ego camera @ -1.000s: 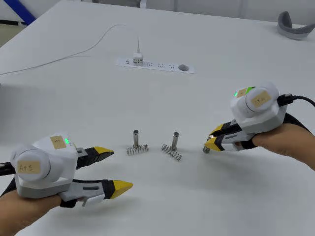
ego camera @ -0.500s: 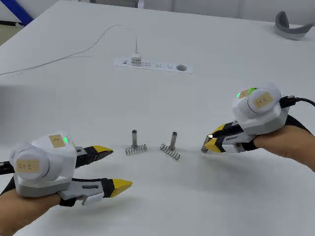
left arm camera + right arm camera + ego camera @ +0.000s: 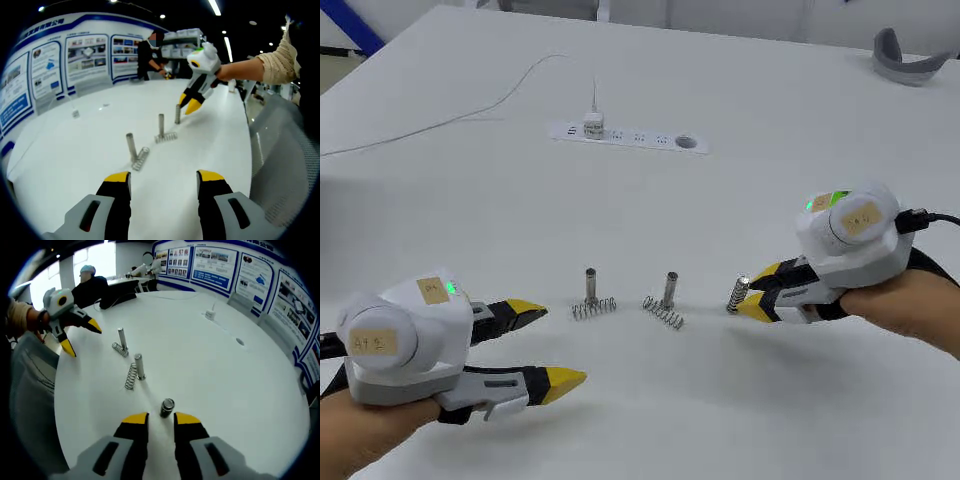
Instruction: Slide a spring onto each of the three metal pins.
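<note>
Three metal pins stand in a row on the white table (image 3: 650,410). The left pin (image 3: 591,283) and middle pin (image 3: 670,288) are bare, and a loose spring lies at each foot, one (image 3: 594,307) by the left pin and one (image 3: 663,312) by the middle pin. A spring surrounds the right pin (image 3: 738,293). My right gripper (image 3: 761,292) sits just right of that pin, jaws slightly apart and holding nothing. The sprung pin (image 3: 167,407) stands just beyond the right gripper (image 3: 161,418). My left gripper (image 3: 548,345) waits open at the near left, its jaws (image 3: 162,177) pointing along the row.
A white power strip (image 3: 625,137) with a plug and cable lies further back on the table. A grey curved object (image 3: 905,55) rests at the far right corner. People stand by distant benches in the gripper views.
My right gripper has drawn back a little from the right pin, leaving the spring standing on it. The left gripper has barely moved. The head camera has shifted slightly.
</note>
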Tool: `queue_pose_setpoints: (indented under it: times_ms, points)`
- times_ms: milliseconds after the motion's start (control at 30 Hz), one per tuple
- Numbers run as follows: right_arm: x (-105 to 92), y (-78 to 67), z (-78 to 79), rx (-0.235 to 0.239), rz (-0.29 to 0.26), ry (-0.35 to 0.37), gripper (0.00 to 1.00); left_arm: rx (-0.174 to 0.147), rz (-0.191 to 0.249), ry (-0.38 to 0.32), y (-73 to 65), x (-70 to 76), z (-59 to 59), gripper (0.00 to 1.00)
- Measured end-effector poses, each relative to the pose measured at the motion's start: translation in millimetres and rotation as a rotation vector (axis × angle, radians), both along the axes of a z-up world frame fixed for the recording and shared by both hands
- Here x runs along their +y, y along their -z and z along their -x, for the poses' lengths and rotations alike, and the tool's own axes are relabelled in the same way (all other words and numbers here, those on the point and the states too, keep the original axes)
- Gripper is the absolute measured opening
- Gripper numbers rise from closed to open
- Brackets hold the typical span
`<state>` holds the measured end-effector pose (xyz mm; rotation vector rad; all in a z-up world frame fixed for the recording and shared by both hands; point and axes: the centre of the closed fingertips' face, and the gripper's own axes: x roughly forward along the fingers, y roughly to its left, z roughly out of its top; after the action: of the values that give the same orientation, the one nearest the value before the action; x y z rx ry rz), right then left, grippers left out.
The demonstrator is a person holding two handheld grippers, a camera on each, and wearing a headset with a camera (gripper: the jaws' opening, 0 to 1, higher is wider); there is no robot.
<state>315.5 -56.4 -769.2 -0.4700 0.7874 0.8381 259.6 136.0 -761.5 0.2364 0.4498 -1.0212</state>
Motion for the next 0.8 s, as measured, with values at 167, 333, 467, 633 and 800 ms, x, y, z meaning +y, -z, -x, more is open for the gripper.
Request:
queue_pose_setpoints:
  times_ms: [167,333,467,633,800]
  points:
    - [0.0,0.6,6.8,0.003,-0.002,0.003,0.21,0.000,-0.001,0.000,0.0,0.5,-0.2,0.53]
    - [2.7,0.9,11.3,0.003,-0.006,-0.002,0.21,-0.001,-0.001,0.002,0.3,0.5,-0.3,0.53]
    - [5.2,1.0,14.9,0.004,-0.010,-0.004,0.21,-0.002,-0.001,0.003,0.2,0.6,-0.1,0.53]
    - [9.5,2.3,18.0,0.007,-0.017,-0.009,0.21,-0.004,-0.002,0.000,0.4,2.0,-0.7,0.53]
    - [18.0,3.2,22.2,0.010,-0.028,-0.017,0.21,-0.005,-0.004,-0.001,0.9,2.3,0.3,0.53]
